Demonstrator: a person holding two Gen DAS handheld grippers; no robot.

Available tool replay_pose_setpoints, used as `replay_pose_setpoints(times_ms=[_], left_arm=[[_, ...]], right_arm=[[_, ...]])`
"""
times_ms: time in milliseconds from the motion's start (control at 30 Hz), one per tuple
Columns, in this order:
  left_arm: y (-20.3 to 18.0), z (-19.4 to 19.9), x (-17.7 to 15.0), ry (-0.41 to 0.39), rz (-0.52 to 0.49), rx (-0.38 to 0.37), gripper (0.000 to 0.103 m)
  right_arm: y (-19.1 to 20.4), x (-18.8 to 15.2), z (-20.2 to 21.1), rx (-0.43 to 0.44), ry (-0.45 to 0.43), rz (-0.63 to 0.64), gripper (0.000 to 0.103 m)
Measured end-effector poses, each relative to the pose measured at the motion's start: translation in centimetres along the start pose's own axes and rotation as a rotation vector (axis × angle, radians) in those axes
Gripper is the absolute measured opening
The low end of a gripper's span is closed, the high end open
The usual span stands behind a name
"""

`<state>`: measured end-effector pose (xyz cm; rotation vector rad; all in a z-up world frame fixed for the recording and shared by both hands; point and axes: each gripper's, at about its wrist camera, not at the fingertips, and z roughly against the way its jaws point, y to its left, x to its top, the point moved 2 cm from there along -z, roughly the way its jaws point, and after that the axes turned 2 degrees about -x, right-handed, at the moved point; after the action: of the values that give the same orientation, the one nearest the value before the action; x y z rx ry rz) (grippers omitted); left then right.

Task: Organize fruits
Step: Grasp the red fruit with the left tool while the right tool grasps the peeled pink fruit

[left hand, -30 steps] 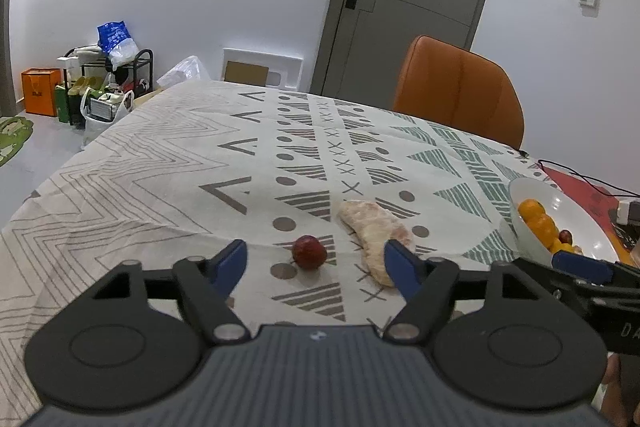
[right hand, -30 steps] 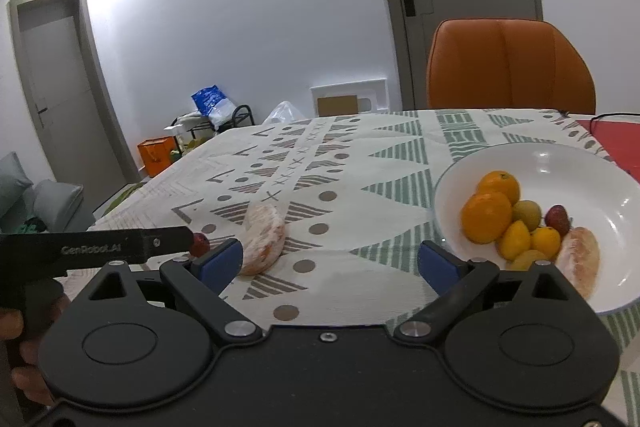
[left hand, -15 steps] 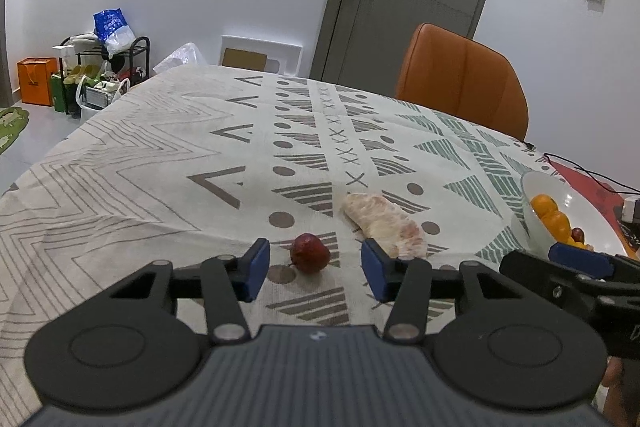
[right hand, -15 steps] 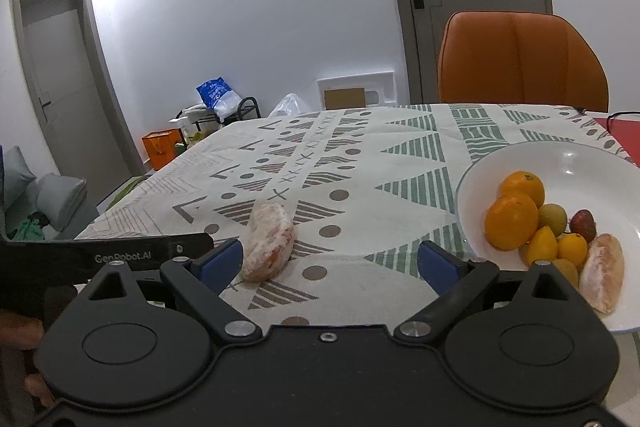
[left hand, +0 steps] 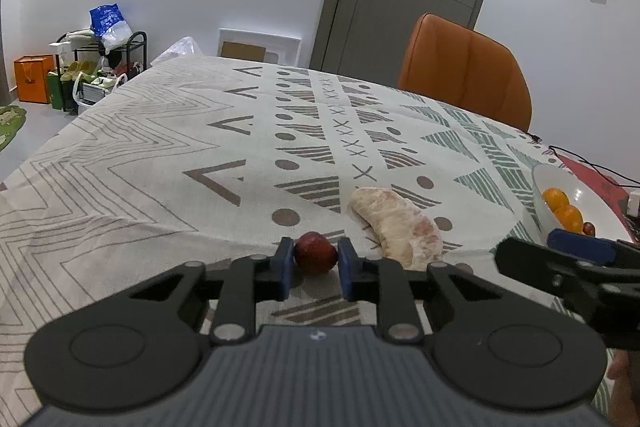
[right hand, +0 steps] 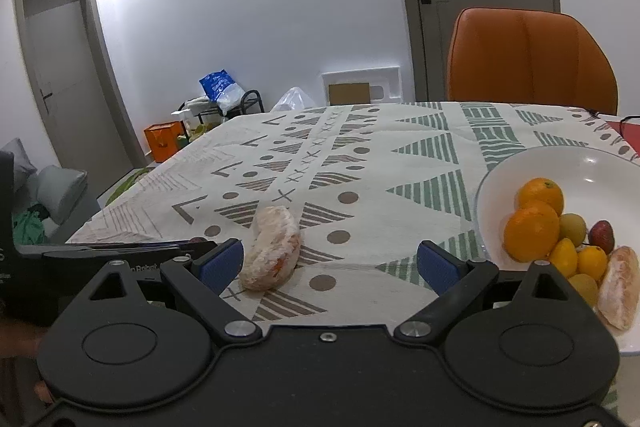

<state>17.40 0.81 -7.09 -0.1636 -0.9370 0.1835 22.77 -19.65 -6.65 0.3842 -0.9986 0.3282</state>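
— See that? The left gripper (left hand: 314, 269) has just pinched its blue pads onto the little red fruit (left hand: 315, 257), which sits on the patterned tablecloth (left hand: 160, 163) just left of the peeled citrus segment (left hand: 400, 229).

— So what would you tell them now?

— Lift it straight up, I'd say, and gently. The fruit is small and round, and held only at its two sides, so a quick tug could squirt it out. Then carry it right to the white bowl (right hand: 600, 167) and set it down low among the rest, not drop it.

— And the other hand?

— The right gripper (right hand: 330, 265) has its pads wide apart with nothing between them. The segment lies just ahead of its left pad, so I'd guess that's its next pick.

— What's the red one like up close?

— Dark red, smooth, slightly glossy, roughly egg-shaped. Looks firm. There's one much like it already in the bowl, beside the oranges (right hand: 534, 217).
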Motion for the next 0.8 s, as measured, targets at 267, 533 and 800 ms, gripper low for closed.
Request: replay_pose_setpoints(times_ms=[267, 533, 800], left_arm=[[1.0, 0.9, 0.4, -0.017, 0.012, -0.001, 0.022], [2.3, 1.7, 0.8, -0.038, 0.032, 0.016, 0.022], [3.5, 2.2, 1.1, -0.052, 0.047, 0.030, 0.022]], right_arm=[[1.3, 0.2, -1.4, 0.007, 0.031, 0.014, 0.088], [3.2, 0.6, -3.1, 0.015, 0.059, 0.050, 0.079], [4.3, 0.7, -4.5, 0.005, 0.084, 0.070, 0.072]])
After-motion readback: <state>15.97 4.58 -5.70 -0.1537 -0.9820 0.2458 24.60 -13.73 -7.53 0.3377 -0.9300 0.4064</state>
